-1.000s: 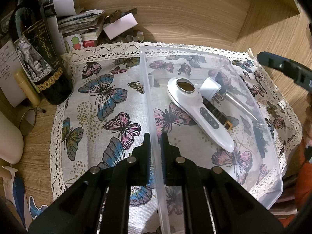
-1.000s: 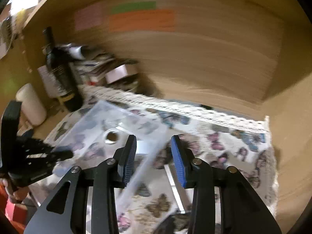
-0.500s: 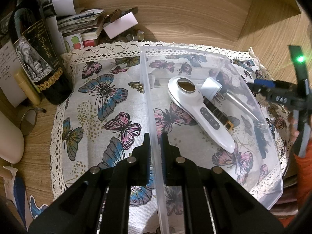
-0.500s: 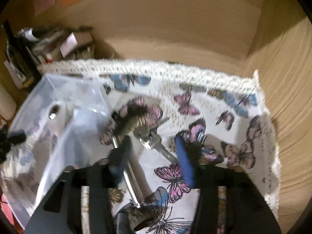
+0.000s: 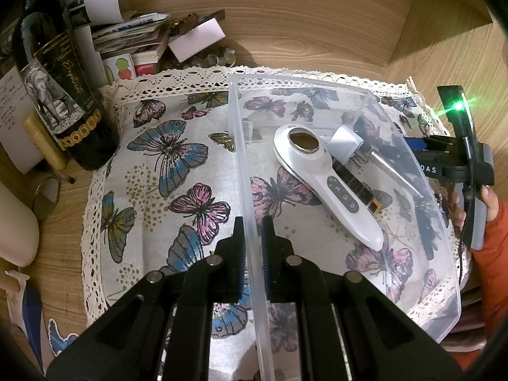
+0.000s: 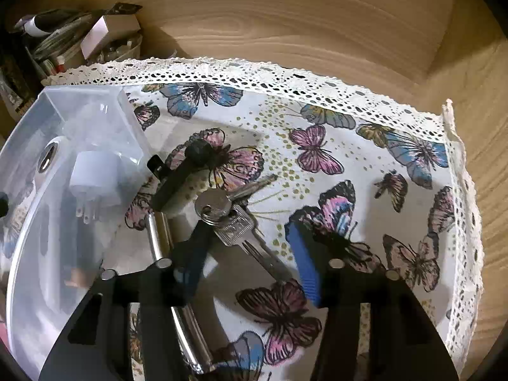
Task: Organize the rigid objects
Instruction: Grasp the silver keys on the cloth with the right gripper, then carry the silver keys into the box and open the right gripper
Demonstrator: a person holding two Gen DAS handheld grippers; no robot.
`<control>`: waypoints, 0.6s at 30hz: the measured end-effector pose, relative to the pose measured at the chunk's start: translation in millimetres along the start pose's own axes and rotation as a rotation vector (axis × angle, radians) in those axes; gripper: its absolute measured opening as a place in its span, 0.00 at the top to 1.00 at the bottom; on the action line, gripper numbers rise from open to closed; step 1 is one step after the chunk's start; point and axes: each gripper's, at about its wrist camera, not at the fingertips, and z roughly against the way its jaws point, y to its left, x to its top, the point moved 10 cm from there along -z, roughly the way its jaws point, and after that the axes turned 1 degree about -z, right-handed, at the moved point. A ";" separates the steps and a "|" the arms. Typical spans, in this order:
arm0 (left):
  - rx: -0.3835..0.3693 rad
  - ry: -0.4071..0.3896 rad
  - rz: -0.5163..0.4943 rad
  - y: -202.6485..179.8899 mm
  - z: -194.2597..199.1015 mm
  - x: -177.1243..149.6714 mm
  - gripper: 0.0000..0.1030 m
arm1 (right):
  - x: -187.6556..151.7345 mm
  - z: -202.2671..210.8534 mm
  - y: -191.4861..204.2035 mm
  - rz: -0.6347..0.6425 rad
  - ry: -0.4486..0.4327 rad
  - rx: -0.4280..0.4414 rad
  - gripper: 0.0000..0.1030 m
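Right wrist view first: over the last second the right gripper (image 6: pixel 250 247) has swung down from the wooden back wall to hover over the butterfly tablecloth (image 6: pixel 365 158), and its motion blur has settled, which suggests the reach is ending and the next pick is being lined up. Its blue-padded fingers (image 6: pixel 304 263) stand wide apart, holding nothing. Between them lies a bunch of keys (image 6: pixel 228 212) on a ring, flat on the cloth; the left finger sits close beside it, though contact cannot be judged. Just beyond lie a shiny metal rod (image 6: pixel 158 238) and a black stick-like tool (image 6: pixel 177 174), beside the clear plastic bin (image 6: pixel 31 254).

Left wrist view: the left gripper (image 5: pixel 253 238) has not moved, its fingers clamped on the bin's near wall, steadying it. Farther in, a white handheld massager (image 5: pixel 324 177), a white plug adapter (image 5: pixel 346 143) and a battery (image 5: pixel 358 187) already rest inside. Keys appear to be next.
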 end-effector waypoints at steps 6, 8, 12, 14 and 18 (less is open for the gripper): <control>-0.001 0.001 0.004 0.4 -0.7 -0.4 0.91 | 5.4 -2.1 2.3 -0.014 -0.029 -0.044 0.78; -0.001 0.002 0.004 -0.2 -0.8 -0.5 0.91 | 4.8 0.1 -0.1 -0.035 -0.035 -0.047 0.78; 0.000 0.001 0.004 -0.9 -1.2 0.0 0.91 | 4.3 21.5 -6.9 -0.066 -0.078 -0.042 0.78; 0.000 0.002 0.006 -1.0 -1.1 -0.1 0.91 | 6.1 34.9 -7.7 -0.067 -0.111 -0.049 0.78; 0.000 0.002 0.006 -1.0 -1.6 0.3 0.91 | 13.4 65.3 -2.8 -0.078 -0.178 -0.037 0.78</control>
